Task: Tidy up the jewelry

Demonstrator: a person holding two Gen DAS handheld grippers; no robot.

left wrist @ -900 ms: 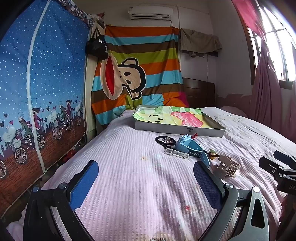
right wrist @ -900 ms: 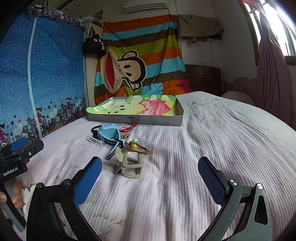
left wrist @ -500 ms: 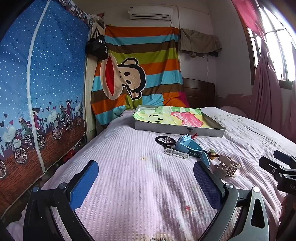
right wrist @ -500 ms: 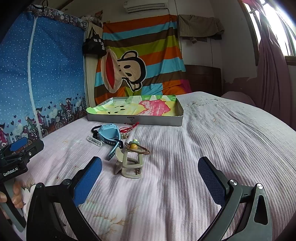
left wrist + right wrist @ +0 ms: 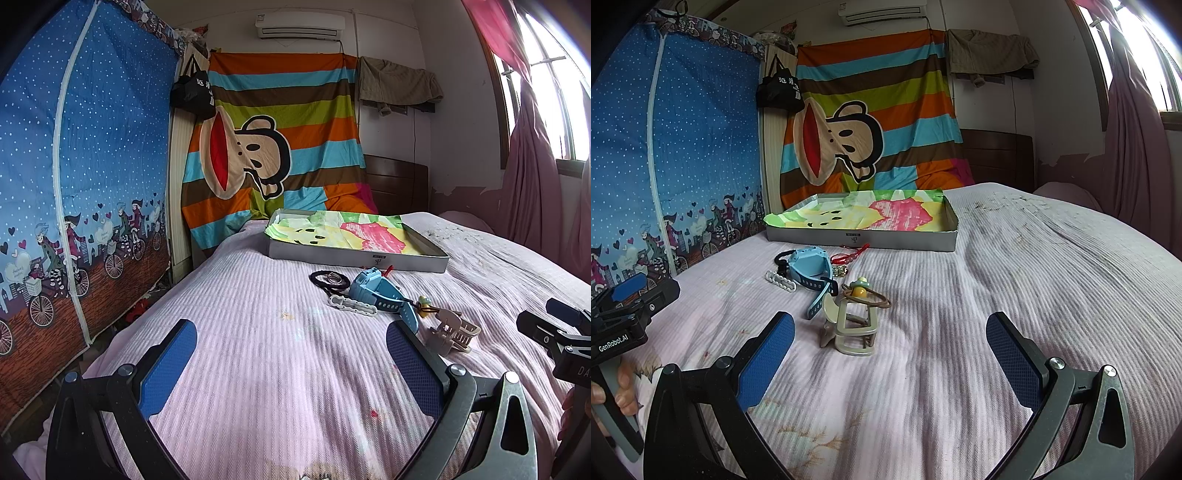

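Setting: a bed [image 5: 1015, 295] with a pink ribbed cover; no piece is in the box yet.
Left tongs [image 5: 291, 365]: spread wide, empty, low over the near left of the bed, well short of the items.
Right tongs [image 5: 890, 350]: spread wide, empty, just near of the hair claw.
Shallow box [image 5: 860, 238]: far centre of the bed, lined with bright printed paper, nothing in it.
Items: a loose cluster between tongs and box; beige hair claw [image 5: 851, 328] nearest, brown hair tie with bead charm [image 5: 864, 293] just beyond it, blue child's watch [image 5: 812, 267], white clip [image 5: 780, 281], black hair ties [image 5: 330, 277], red cord [image 5: 849, 254] close to the box wall.
Step in hand: apparently the start, approach before a first pick.
Next move: likely the right tongs advance to straddle the hair claw, close on its body, then carry it over the box wall; the hair tie lies close and may catch.
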